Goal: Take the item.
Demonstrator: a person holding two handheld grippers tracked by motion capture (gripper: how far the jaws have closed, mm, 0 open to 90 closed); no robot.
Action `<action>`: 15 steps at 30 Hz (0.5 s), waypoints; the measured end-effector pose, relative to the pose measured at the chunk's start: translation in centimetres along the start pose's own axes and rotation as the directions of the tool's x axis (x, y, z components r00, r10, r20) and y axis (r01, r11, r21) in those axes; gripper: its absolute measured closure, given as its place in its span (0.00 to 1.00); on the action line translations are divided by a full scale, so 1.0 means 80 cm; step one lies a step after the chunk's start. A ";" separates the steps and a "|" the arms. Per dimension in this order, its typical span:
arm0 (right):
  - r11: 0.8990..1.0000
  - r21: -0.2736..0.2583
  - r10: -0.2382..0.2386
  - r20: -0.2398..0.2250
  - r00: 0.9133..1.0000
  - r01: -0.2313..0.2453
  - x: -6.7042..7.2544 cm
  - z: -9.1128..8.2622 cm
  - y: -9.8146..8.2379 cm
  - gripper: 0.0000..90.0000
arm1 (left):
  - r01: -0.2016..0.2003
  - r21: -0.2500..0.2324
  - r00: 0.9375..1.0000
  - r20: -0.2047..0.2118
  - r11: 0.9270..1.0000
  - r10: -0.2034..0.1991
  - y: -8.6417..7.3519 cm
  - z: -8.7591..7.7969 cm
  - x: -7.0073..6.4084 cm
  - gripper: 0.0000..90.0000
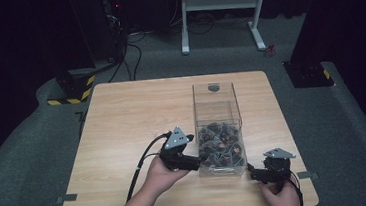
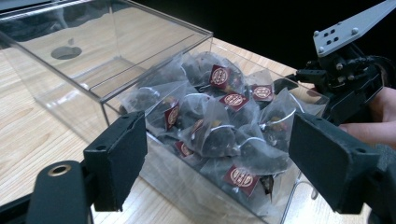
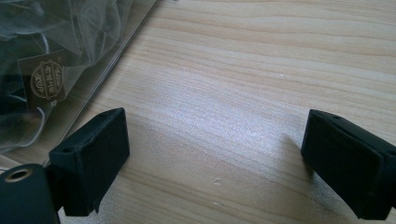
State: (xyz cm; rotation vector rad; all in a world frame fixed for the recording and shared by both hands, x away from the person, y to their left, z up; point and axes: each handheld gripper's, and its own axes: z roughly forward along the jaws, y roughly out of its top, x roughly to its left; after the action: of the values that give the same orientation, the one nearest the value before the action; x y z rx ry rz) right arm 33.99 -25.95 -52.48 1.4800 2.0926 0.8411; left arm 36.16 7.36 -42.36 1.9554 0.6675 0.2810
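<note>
Table [image 1: 124, 138]: light wood-grain top with rounded corners, the landmark for the rest.
Floor [image 1: 25, 157]: grey carpet all round the table.
White frame [image 1: 223, 9]: metal stand with two feet, on the floor beyond the table's far edge.
Hazard-striped base [image 1: 72, 90]: black block with yellow-black stripes, just off the table's far left corner.
Black base [image 1: 309, 72]: dark foot of a stand, off the table's far right corner.
Cables [image 1: 132, 57]: black, on the floor beyond the table's far edge, left of the white frame.
</note>
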 end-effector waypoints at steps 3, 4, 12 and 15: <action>1.000 0.000 0.000 0.000 1.000 0.000 0.000 0.000 0.000 0.08 | 0.006 0.005 1.000 0.014 1.000 -0.007 0.002 0.003 -0.001 0.24; 1.000 0.000 0.000 0.000 1.000 0.000 0.000 0.000 0.000 0.08 | 0.013 0.001 1.000 0.018 1.000 -0.013 0.002 0.004 -0.001 0.25; 1.000 0.000 0.000 0.000 1.000 0.000 0.000 0.000 0.000 0.08 | 0.016 0.007 0.999 0.036 1.000 -0.016 0.004 0.014 0.000 0.31; 1.000 0.000 0.000 0.000 1.000 0.000 0.000 0.000 0.000 0.09 | 0.019 0.011 1.000 0.023 1.000 -0.019 0.003 0.018 0.001 0.31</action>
State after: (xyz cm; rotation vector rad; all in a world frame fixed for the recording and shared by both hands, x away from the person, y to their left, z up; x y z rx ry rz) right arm 33.99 -25.95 -52.48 1.4800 2.0927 0.8414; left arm 36.96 6.23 -42.83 1.9590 0.6733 0.2430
